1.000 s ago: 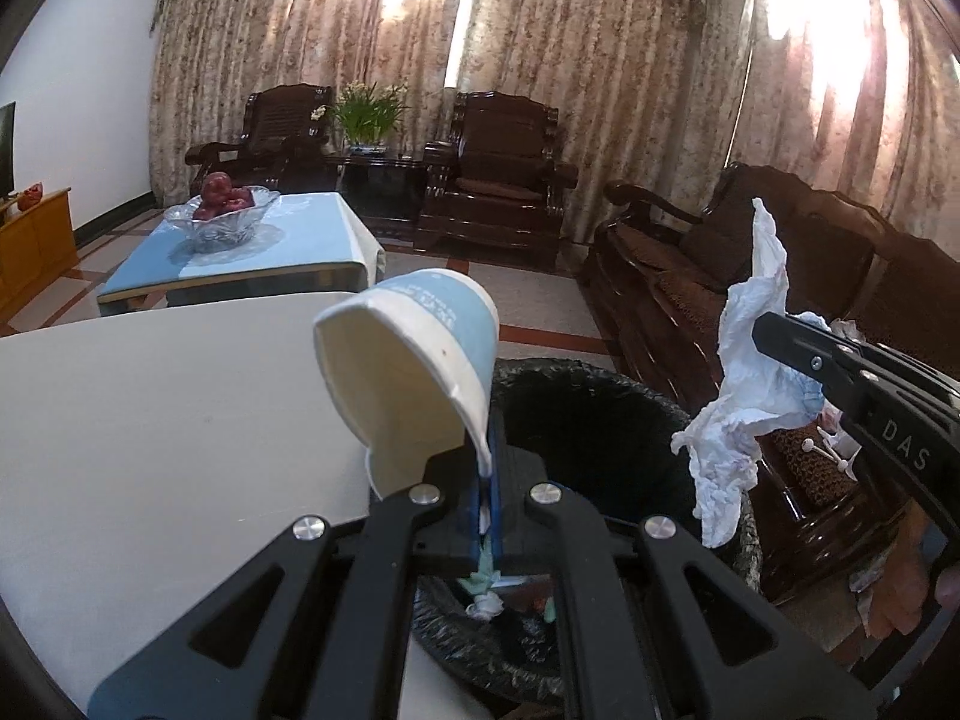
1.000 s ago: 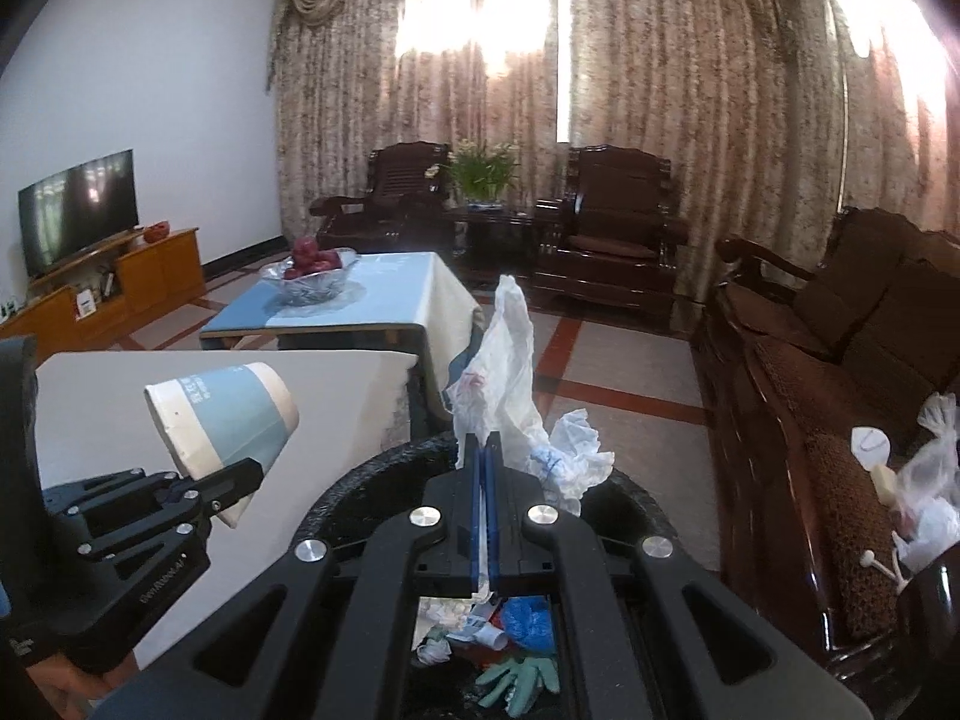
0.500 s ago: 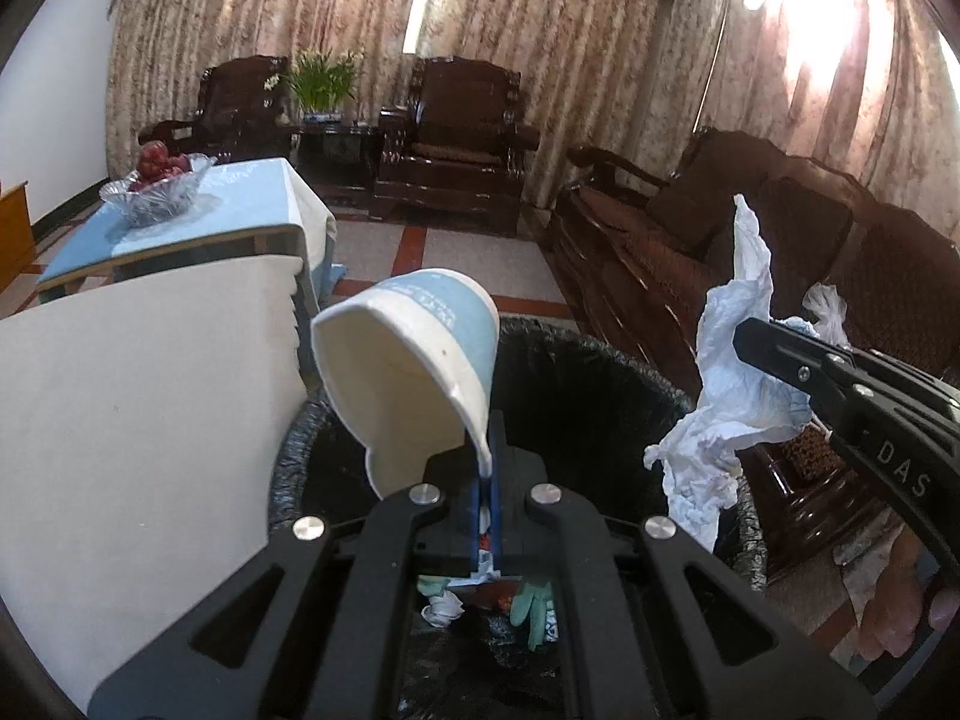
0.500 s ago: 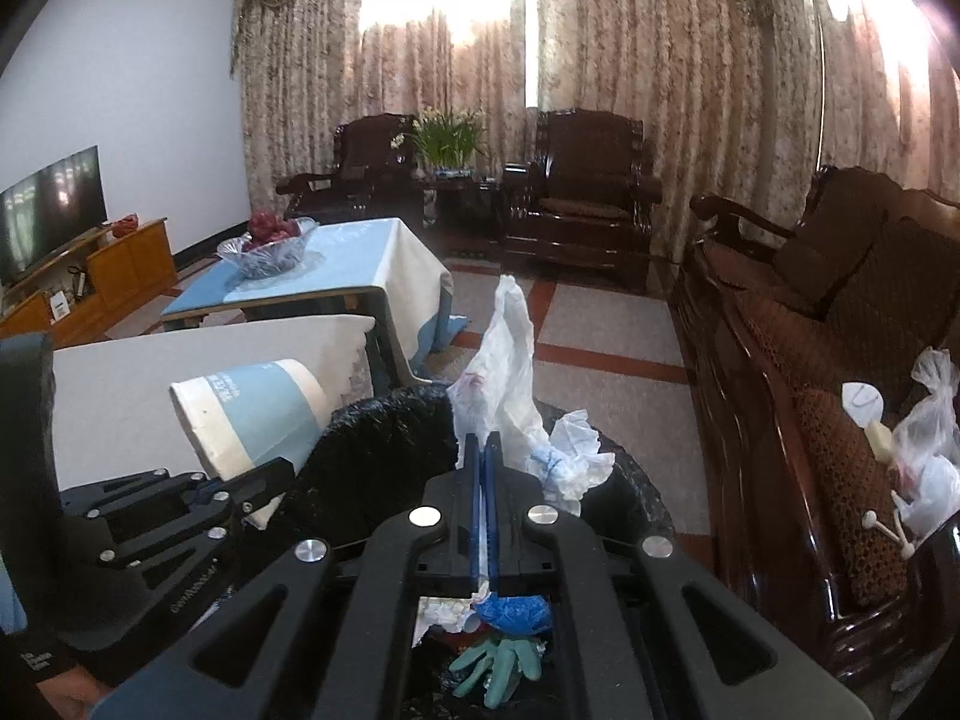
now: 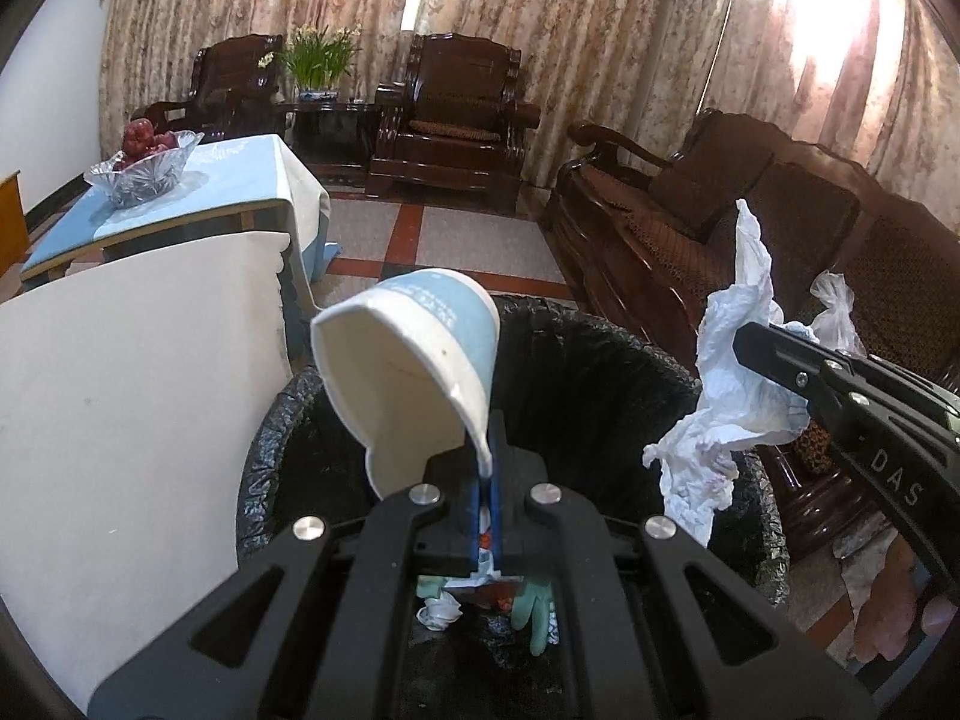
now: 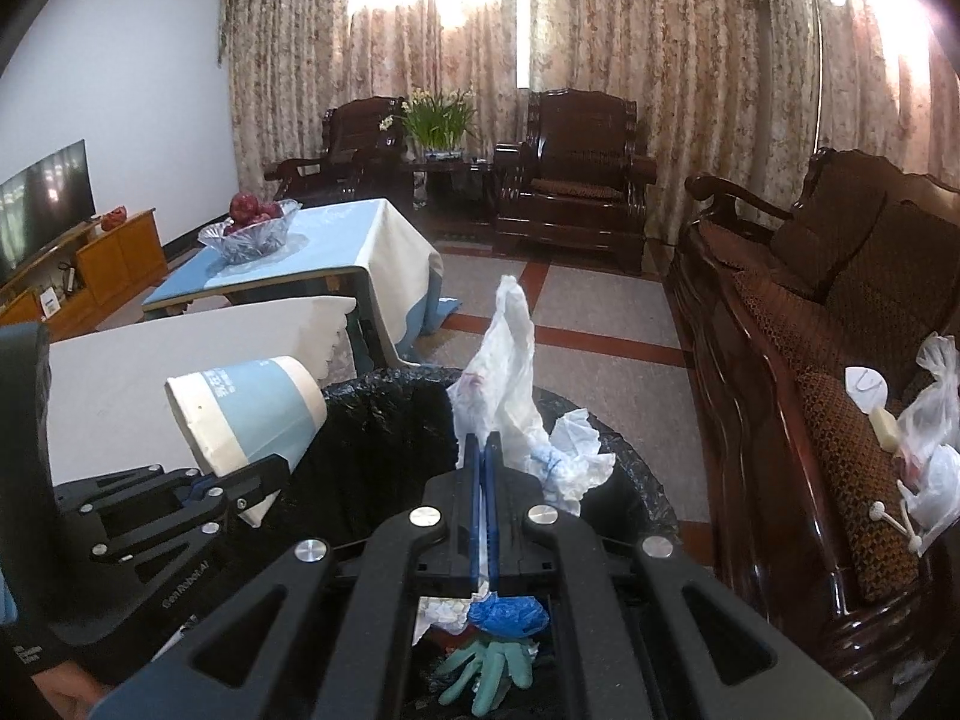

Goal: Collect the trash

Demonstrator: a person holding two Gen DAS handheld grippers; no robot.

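My left gripper (image 5: 489,468) is shut on the rim of a blue-and-white paper cup (image 5: 414,372), held tilted over the black-lined trash bin (image 5: 600,354). It also shows in the right wrist view (image 6: 252,414), at the bin's left edge. My right gripper (image 6: 485,450) is shut on a crumpled white tissue (image 6: 510,396) above the bin (image 6: 384,420). The tissue also shows in the left wrist view (image 5: 720,384), over the bin's right rim. Green gloves (image 6: 486,669) and other trash lie inside the bin.
A white table (image 5: 132,360) borders the bin on the left. Behind it stands a blue-clothed table (image 6: 336,240) with a glass fruit bowl (image 6: 252,231). A dark wooden sofa (image 6: 840,330) with plastic bags (image 6: 927,456) runs along the right. Armchairs (image 6: 576,186) stand at the back.
Both grippers have moved right and forward, off the white table to above the bin, still holding the cup and the tissue. More of the bin's inside shows.
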